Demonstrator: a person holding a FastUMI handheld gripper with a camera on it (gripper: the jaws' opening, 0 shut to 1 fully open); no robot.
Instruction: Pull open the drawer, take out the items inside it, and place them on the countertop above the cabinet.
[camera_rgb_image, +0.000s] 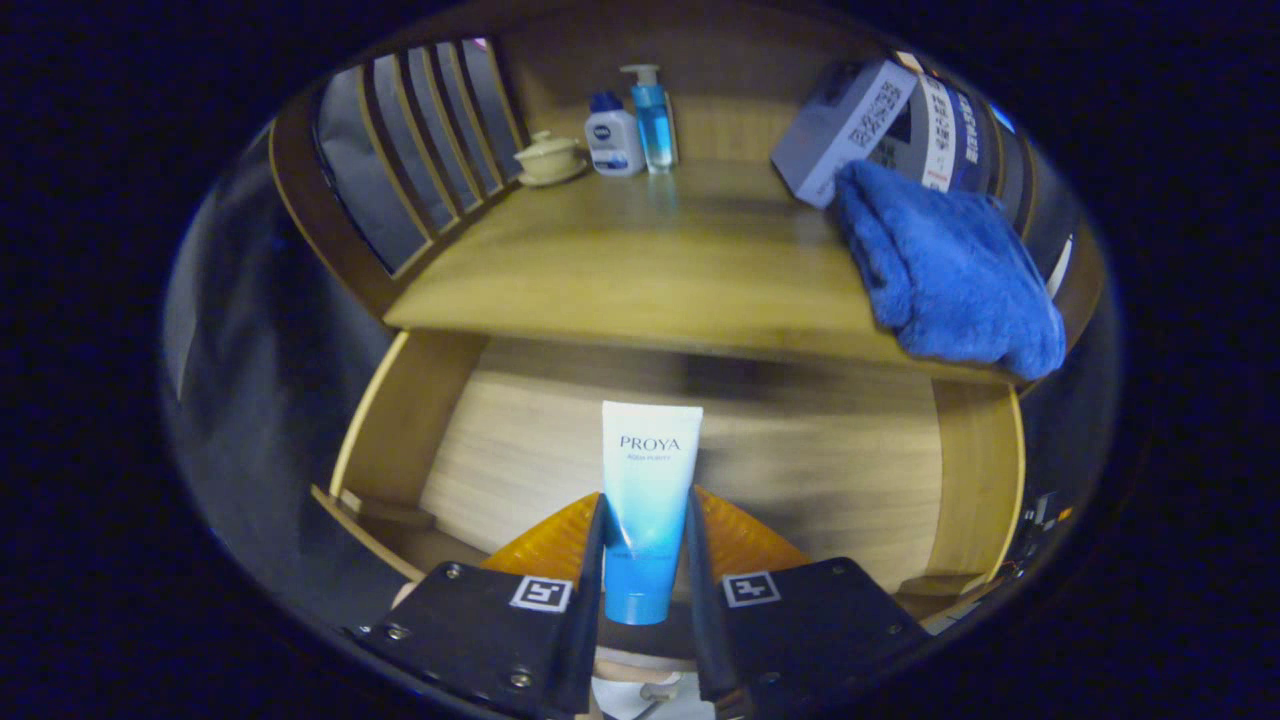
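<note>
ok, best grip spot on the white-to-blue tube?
Where the hand-held gripper has it now: the tube by its lower blue half, fingers pressing its two flat sides, coming from the open drawer's front. The body narrows evenly there; its flat crimped end points away, above the drawer floor.

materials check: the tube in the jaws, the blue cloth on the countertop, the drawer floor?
White-to-blue squeeze tube, clamped between the jaws of the gripper: likely soft plastic, smooth with a slight sheen. Folded blue cloth: plush fabric with fuzzy pile, probably microfibre or terry. Open drawer's pale floor: wood or wood-look laminate, matte with visible grain lines.
</note>
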